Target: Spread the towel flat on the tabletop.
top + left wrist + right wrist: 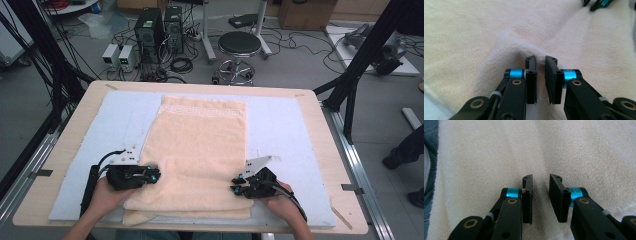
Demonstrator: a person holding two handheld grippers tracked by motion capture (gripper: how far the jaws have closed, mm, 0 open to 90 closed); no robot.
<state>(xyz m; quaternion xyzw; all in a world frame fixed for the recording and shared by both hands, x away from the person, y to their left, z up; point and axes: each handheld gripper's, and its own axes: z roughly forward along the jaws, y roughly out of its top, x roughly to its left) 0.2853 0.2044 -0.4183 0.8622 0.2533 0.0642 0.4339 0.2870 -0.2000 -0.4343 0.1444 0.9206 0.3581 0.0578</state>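
Cream terry towel lies folded mid-table. At its near-left edge the left gripper pinches a ridge of cloth; at near-right the right gripper has jaws apart, gripping nothing. Lift now and that corner probably sags, wrecking the fold.

Cream towel covers the mat's centre; bare mat on both sides leaves grippers open passage.

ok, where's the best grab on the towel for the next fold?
Probably the two near corners of the towel, pinching the stacked near edge from its left and right sides. It lies flat and already folded; the left gripper and right gripper sit at those sides.
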